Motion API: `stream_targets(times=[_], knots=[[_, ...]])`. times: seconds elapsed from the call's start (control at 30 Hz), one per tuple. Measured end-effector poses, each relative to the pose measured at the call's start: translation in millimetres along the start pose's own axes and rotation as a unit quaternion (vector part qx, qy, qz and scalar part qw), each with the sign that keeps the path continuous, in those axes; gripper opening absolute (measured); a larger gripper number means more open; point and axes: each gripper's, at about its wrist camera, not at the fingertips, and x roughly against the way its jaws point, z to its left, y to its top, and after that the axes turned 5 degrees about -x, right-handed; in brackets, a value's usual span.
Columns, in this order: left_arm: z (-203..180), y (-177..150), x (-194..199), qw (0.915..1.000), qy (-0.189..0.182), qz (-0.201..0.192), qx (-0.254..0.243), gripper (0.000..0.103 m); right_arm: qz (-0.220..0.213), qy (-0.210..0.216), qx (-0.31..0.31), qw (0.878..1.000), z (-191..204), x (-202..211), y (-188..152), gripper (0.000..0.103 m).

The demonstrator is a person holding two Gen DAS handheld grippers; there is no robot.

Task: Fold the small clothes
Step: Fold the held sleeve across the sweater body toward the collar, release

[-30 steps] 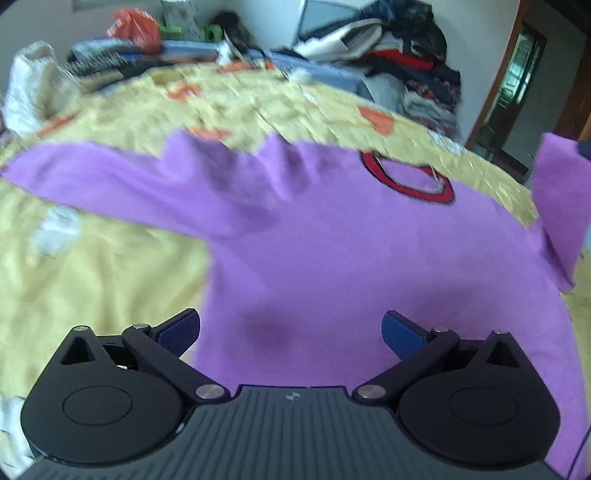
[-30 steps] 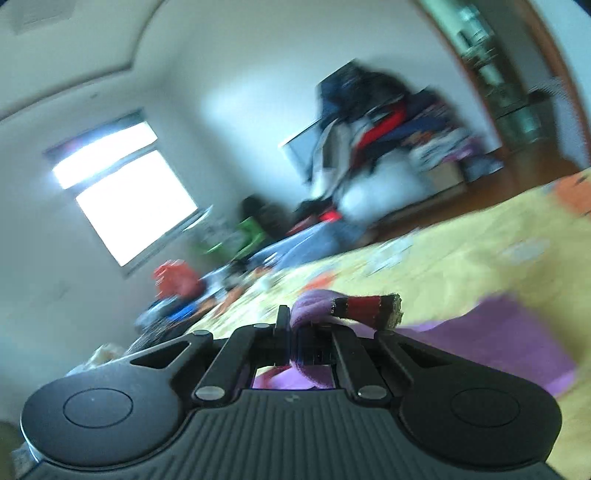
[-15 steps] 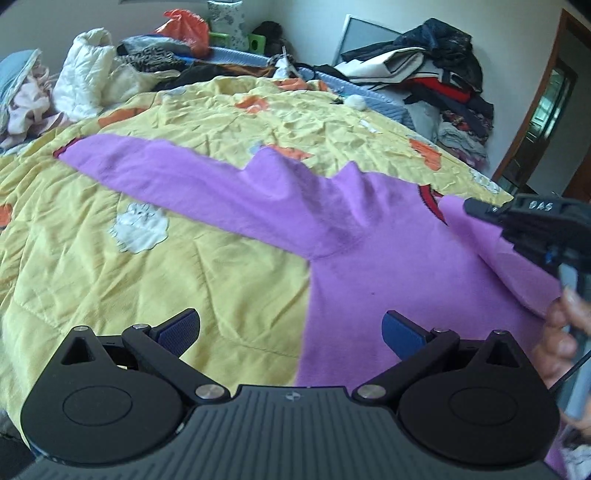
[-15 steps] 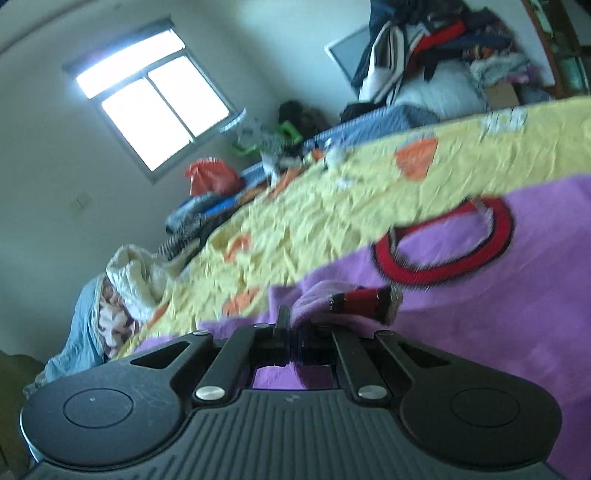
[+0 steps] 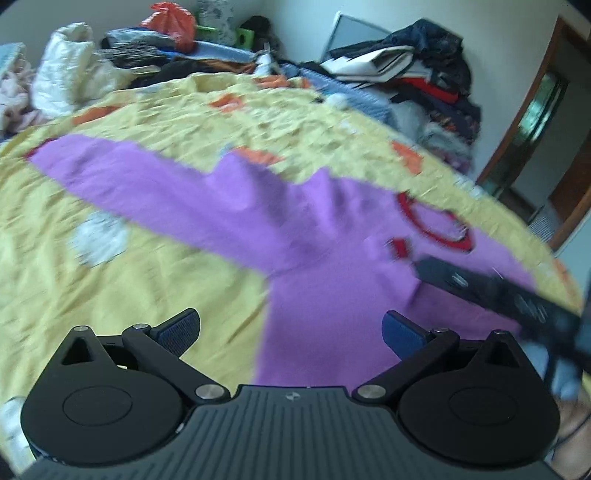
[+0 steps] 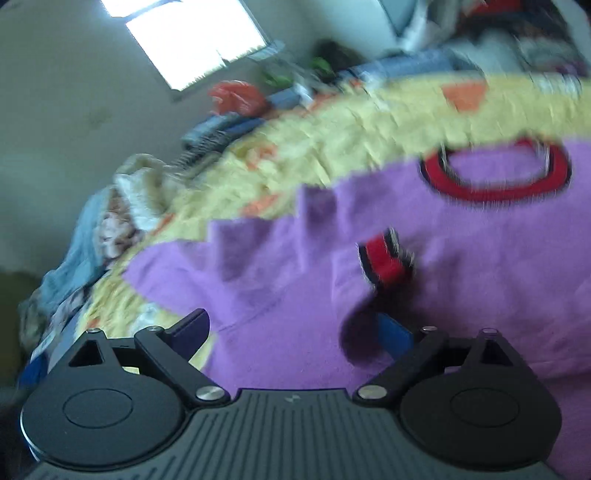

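Note:
A purple sweater (image 5: pixel 332 258) with a red collar (image 5: pixel 436 221) lies face up on the yellow quilt. Its left sleeve (image 5: pixel 129 173) stretches out to the far left. Its right sleeve is folded across the chest, red cuff (image 6: pixel 384 258) on top. My left gripper (image 5: pixel 291 328) is open and empty above the sweater's lower left edge. My right gripper (image 6: pixel 295 328) is open just behind the folded sleeve, and its black body (image 5: pixel 498 288) shows in the left wrist view. The sweater (image 6: pixel 480 277) fills the right wrist view.
The yellow quilt (image 5: pixel 110 277) with orange and white patches covers the bed. Piles of clothes (image 5: pixel 424 81) and bags (image 5: pixel 170 22) line the far edge. A doorway (image 5: pixel 535 122) is at the right. A window (image 6: pixel 192 37) is on the far wall.
My right gripper carried the right sleeve over the chest, then opened and let the cuff drop onto the sweater. My left gripper stayed open and drew back a little.

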Motion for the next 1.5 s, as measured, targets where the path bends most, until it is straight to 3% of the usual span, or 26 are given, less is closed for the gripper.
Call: stream_targets(times=[0.1,0.17,0.2,0.27,0.3,0.33,0.43,0.5,0.63,0.7,0.77,0.8,0.87,0.93,1.03,1.13,1.2,1.27,1.4,1.5], knots=[[-13.0,19.5,-17.6,0.9975,-0.066,-0.014,0.020,0.103,-0.062,-0.086,0.037,0.994,-32.8,43.4,13.5,0.096],[-25.3,33.5,-38.3,0.9887,-0.143,-0.001,0.047,0.103,-0.070,-0.181,0.072,0.978,-63.3,58.5,25.4,0.079],[-36.3,37.6,-49.3,0.9843,-0.171,0.008,0.044,0.103,-0.060,-0.209,0.072,0.973,-82.6,64.9,31.3,0.075],[-72.0,39.3,-68.4,0.9828,-0.183,0.019,-0.008,0.103,-0.040,-0.197,0.032,0.979,-117.8,75.8,39.4,0.070],[-91.2,37.4,-78.4,0.9827,-0.179,0.022,-0.042,0.103,-0.036,-0.181,0.013,0.983,-131.4,79.9,42.5,0.070],[-111.4,33.9,-89.3,0.9857,-0.150,0.016,-0.076,0.103,-0.036,-0.171,-0.002,0.985,-141.2,82.4,43.2,0.070],[-148.4,19.3,-119.5,0.9847,-0.038,0.003,-0.170,0.103,-0.029,-0.138,-0.041,0.989,-163.6,82.4,44.7,0.070],[-147.3,11.6,-130.6,0.9820,0.031,0.005,-0.186,0.103,-0.020,-0.136,-0.053,0.989,-174.1,77.9,43.4,0.070],[-84.6,4.3,-126.6,0.9871,0.117,0.013,-0.109,0.103,-0.005,-0.182,-0.014,0.983,-183.5,76.5,47.1,0.068],[-44.6,0.2,-118.6,0.9923,0.114,0.012,-0.047,0.103,0.002,-0.205,0.019,0.978,-187.0,79.0,46.4,0.068],[-19.4,-2.5,-105.2,0.9891,0.147,0.007,-0.002,0.103,0.010,-0.250,0.051,0.967,-187.9,80.2,45.5,0.068],[-12.4,-2.3,-96.0,0.9891,0.146,-0.003,0.015,0.103,0.012,-0.259,0.061,0.964,-187.9,82.0,44.9,0.068],[-12.1,0.8,-79.5,0.9928,0.110,-0.031,0.035,0.103,0.006,-0.272,0.067,0.960,-186.3,86.3,44.4,0.069],[-32.1,8.8,-71.6,0.9943,0.087,-0.054,0.027,0.103,-0.008,-0.299,0.068,0.952,-181.4,90.4,44.4,0.071],[-68.1,18.5,-87.6,0.9991,0.025,-0.034,-0.007,0.103,-0.021,-0.254,0.066,0.965,-174.2,89.6,45.3,0.071],[-90.6,21.8,-127.2,0.9992,0.001,-0.009,-0.039,0.103,-0.014,-0.208,0.077,0.975,-170.6,76.6,45.6,0.071],[-102.2,14.1,-148.9,0.9971,0.033,0.009,-0.068,0.103,0.002,-0.207,0.078,0.975,-180.9,65.9,48.7,0.071],[-105.7,4.9,-159.4,0.9891,0.082,-0.020,-0.121,0.103,0.008,-0.243,0.085,0.966,-194.7,61.4,52.3,0.074],[-85.5,9.3,-160.9,0.9935,0.070,-0.015,-0.089,0.103,0.002,-0.280,0.047,0.959,-220.5,67.9,70.3,0.074],[-68.6,17.3,-150.3,0.9957,0.064,-0.005,-0.068,0.103,0.004,-0.304,0.042,0.952,-209.1,69.6,71.7,0.076]])
